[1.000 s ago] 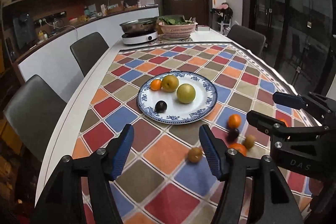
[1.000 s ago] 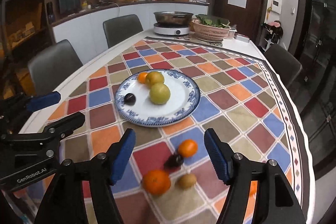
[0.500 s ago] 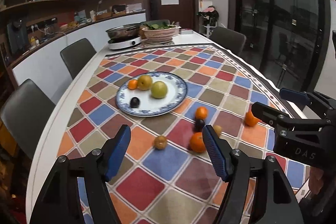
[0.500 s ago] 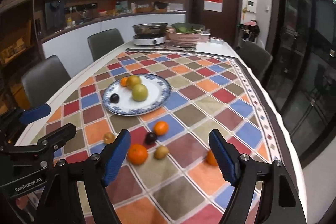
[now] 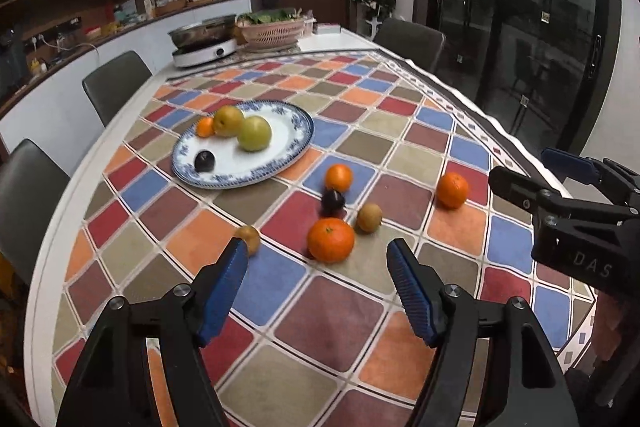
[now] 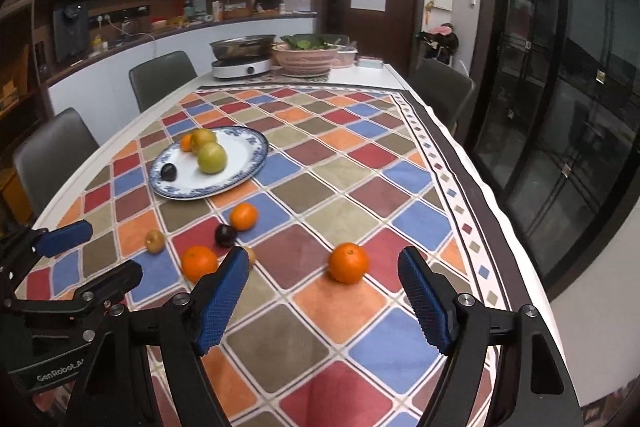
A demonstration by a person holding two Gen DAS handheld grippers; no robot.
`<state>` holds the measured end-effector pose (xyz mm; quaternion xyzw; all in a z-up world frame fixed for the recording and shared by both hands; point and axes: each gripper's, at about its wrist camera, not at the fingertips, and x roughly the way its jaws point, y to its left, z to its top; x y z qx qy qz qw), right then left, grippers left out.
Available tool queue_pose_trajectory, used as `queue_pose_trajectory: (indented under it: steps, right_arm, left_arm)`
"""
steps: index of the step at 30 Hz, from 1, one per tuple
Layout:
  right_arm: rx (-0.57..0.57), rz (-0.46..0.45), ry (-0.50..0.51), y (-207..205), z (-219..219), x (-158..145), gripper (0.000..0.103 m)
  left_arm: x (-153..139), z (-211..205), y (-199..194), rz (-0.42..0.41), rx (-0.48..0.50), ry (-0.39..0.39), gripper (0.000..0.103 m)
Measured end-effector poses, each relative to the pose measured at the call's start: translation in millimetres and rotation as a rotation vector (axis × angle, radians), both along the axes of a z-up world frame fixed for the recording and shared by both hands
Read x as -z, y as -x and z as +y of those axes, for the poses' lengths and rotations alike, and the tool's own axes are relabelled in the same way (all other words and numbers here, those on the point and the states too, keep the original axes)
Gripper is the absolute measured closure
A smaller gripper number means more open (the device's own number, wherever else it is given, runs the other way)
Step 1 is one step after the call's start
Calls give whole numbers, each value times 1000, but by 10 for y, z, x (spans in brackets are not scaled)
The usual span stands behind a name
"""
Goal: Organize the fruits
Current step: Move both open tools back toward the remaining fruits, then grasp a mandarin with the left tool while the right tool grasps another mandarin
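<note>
A blue-rimmed white plate (image 5: 280,143) holds two yellow-green fruits, a small orange and a dark plum. Loose on the chequered cloth lie a big orange (image 5: 331,240), a second orange (image 5: 338,177), a plum (image 5: 333,201), two small brown fruits (image 5: 369,217) and a lone orange (image 5: 452,190) further right. My left gripper (image 5: 317,254) hovers open just short of the big orange, gripping nothing. My right gripper (image 6: 323,257) is open too, and the lone orange (image 6: 348,263) lies just beyond its fingertips. Each gripper shows at the edge of the other's view.
At the table's far end stand an induction cooker with a pan (image 5: 204,45) and a basket of greens (image 5: 272,29). Grey chairs (image 5: 116,85) line the left side, one at the far right. The cloth's edge (image 6: 468,195) runs along the right, near dark glass doors.
Both grippers have drawn back from the plate toward the near right of the table, so more loose fruit shows. Both pairs of jaws stand slightly wider than a second ago.
</note>
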<state>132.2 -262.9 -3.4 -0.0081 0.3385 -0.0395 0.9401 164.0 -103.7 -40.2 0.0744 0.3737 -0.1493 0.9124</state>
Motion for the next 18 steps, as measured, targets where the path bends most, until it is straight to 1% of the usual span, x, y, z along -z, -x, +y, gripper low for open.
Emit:
queue_pose_trajectory:
  steps: [4, 12, 18]
  right_arm:
    - [26, 30, 0, -49, -100, 117, 26]
    - [63, 105, -11, -189, -261, 417, 26]
    - [67, 135, 3, -327, -309, 559, 26]
  left_arm:
    - [150, -80, -69, 39, 10, -22, 31]
    - [381, -203, -257, 64, 20, -69, 31]
    - [546, -269, -406, 106, 19, -88, 31]
